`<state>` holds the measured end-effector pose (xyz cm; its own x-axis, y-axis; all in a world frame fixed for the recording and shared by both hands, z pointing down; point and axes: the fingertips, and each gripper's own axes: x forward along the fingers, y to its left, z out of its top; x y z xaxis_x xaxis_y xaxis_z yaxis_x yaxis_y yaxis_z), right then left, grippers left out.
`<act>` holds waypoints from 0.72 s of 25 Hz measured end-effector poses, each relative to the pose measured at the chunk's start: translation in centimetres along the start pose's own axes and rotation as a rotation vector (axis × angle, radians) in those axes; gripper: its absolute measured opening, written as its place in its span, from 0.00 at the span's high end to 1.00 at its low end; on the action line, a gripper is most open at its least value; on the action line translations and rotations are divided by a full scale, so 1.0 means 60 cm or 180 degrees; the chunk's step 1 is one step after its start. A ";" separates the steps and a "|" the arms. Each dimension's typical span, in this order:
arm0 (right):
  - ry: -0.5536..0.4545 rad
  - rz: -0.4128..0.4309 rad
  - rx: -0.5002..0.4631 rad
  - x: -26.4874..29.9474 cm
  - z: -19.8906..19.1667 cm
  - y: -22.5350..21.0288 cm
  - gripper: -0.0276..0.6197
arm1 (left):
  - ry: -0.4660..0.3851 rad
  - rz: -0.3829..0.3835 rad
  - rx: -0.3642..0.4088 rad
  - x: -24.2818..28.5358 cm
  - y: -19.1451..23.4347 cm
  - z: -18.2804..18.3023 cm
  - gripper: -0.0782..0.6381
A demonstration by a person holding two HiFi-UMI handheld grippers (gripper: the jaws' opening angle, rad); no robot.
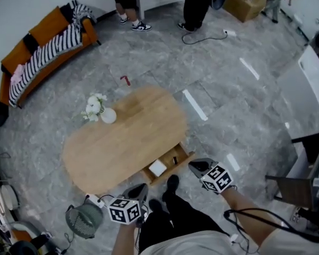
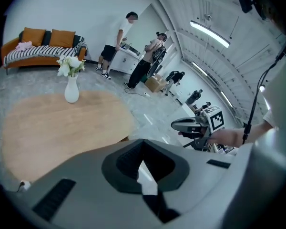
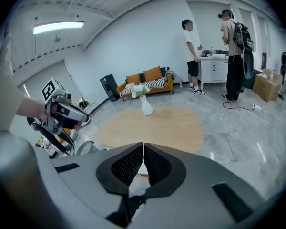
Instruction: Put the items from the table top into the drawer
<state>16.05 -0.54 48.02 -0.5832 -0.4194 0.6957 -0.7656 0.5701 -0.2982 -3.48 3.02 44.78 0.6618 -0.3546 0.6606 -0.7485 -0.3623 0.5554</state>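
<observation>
The oval wooden table [image 1: 133, 142] carries only a white vase with flowers [image 1: 107, 115]. Its drawer [image 1: 185, 156] stands pulled out on the near side, with a white box [image 1: 157, 167] and a small dark item [image 1: 175, 160] inside. My left gripper [image 1: 140, 189] is held up over the floor near the table's front edge, jaws shut on nothing. To the right of the drawer, my right gripper [image 1: 198, 166] is also shut and empty. In the left gripper view the jaws [image 2: 142, 162] meet above the tabletop [image 2: 62, 123]. The right gripper's pads [image 3: 155, 163] almost touch, nothing between them.
A fan [image 1: 84, 219] stands on the floor at the near left. An orange sofa with a striped blanket [image 1: 42, 49] lines the far left wall. People stand at the back by a counter [image 3: 214, 63]. A cardboard box [image 1: 244, 1] and a cable [image 1: 202, 36] lie on the floor.
</observation>
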 end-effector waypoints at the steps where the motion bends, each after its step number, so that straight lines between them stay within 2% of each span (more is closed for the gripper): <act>1: -0.0054 -0.0006 0.0034 -0.017 0.005 0.011 0.90 | -0.0036 0.0004 0.0024 -0.017 -0.008 0.000 0.89; 8: -0.0291 -0.0012 0.0285 -0.115 -0.005 0.107 0.90 | -0.0287 0.0010 0.0169 -0.122 -0.064 -0.019 0.89; 18: -0.0716 -0.0214 0.0273 -0.214 0.028 0.219 0.90 | -0.0618 -0.0065 0.0443 -0.243 -0.122 -0.045 0.89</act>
<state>12.99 11.13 34.07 -0.5687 -0.6064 0.5557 -0.8193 0.4776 -0.3173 -7.77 13.16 32.48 0.6825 -0.5002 0.5330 -0.7307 -0.4817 0.4837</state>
